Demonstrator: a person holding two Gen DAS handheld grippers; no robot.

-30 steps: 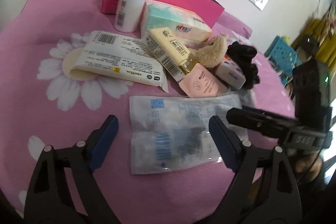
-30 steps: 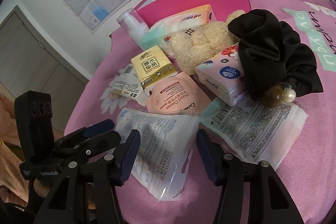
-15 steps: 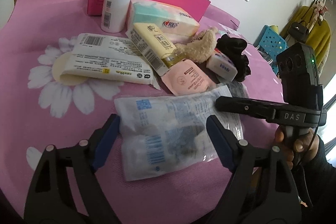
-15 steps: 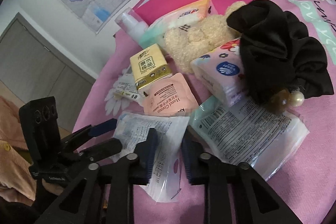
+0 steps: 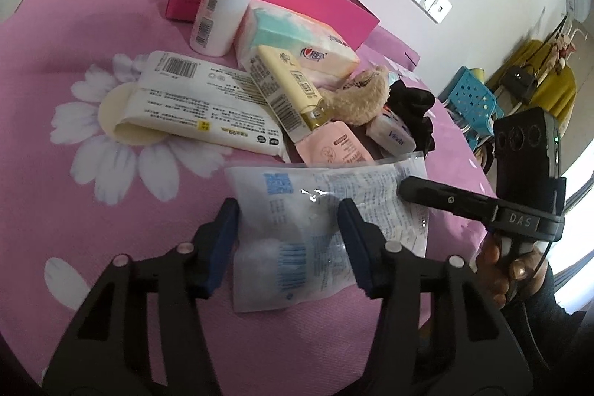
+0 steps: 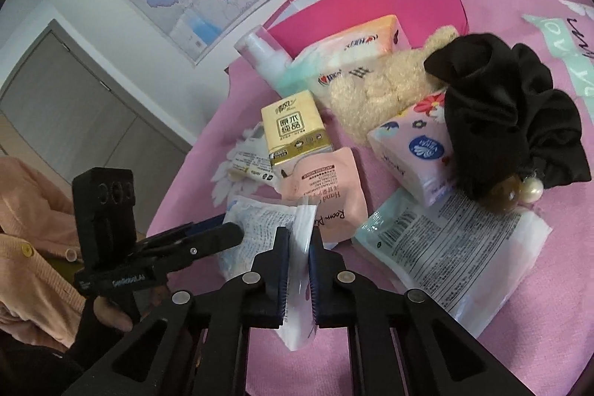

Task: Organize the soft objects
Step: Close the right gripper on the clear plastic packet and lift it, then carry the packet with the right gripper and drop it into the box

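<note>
A pink flowered cloth (image 5: pixel 55 195) covers the desk, and a clear plastic bag (image 5: pixel 315 210) of cotton lies on it in front of the heap of packets. The left claw (image 5: pixel 287 240) straddles the bag, its jaws closing with the bag between them, angled downward. The right claw (image 6: pixel 297 270) is clenched on the bag's edge, held by a hand (image 5: pixel 508 270).

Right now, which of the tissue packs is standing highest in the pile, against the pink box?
The large pastel pack with the green and peach wrapper. It lies behind the yellow pack, beside the white bottle; the small floral pack lies lower, by the black scrunchie.
</note>
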